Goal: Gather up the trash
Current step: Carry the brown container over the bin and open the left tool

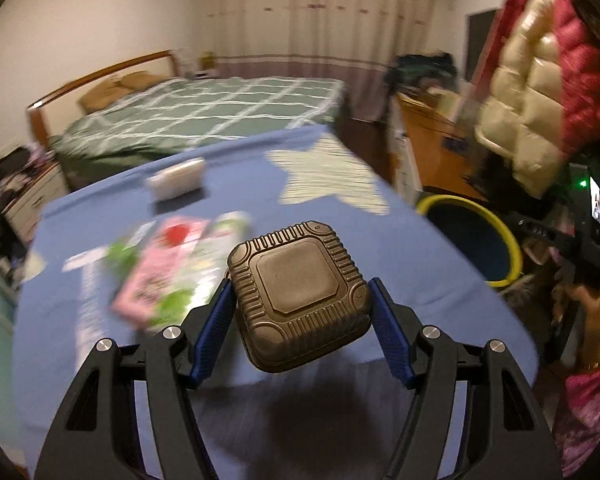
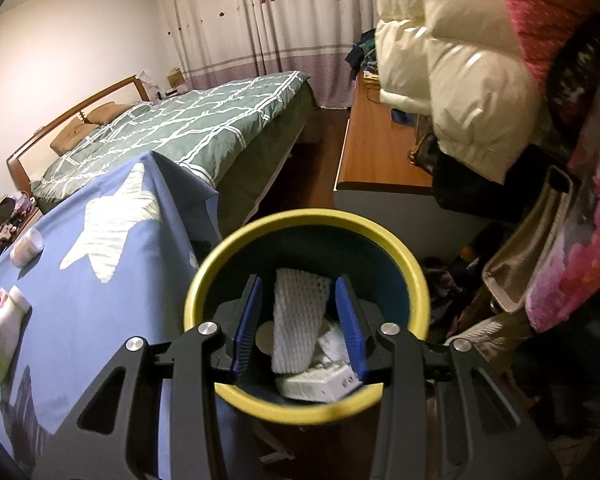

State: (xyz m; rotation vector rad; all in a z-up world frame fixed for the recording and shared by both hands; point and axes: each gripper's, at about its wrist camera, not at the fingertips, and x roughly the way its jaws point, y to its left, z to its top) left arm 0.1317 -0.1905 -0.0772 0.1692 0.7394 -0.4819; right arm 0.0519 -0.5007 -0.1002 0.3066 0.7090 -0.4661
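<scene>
The left gripper (image 1: 300, 312) is clamping a brown ribbed square container (image 1: 300, 296) between its blue pads (image 1: 216, 320), holding it lifted above the blue tablecloth (image 1: 440, 280). The right gripper (image 2: 300, 328) is gripping a white foam mesh sleeve (image 2: 298, 320) between its blue pads (image 2: 348, 320), directly over the mouth of the yellow-rimmed bin (image 2: 312, 410).

Only the right wrist view is showing inside the bin: a white box (image 2: 324, 384) and other pale scraps are lying at the bottom. Only the left wrist view is showing the person's right hand (image 1: 588, 304) with its gripper handle beside the bin (image 1: 512, 252), and a blurred pink packet (image 1: 160, 272) on the cloth just left of the container.

A small white tub (image 1: 178, 178) is sitting farther back on the cloth, near a pale star print (image 1: 332, 180); in the right view the tub (image 2: 27, 249) and a white-and-green pack (image 2: 2, 336) are lying at the table's left side.

The bin is standing just beside the table's right edge, below the cloth's overhang. Behind it, a wooden desk (image 2: 380, 160) and hanging puffy jackets (image 2: 460, 80) are crowding the right side, with bags (image 2: 532, 248) piled just to the bin's right. A strip of dark floor (image 2: 312, 168) is lying open between the green-quilted bed (image 2: 180, 132) and the desk.
</scene>
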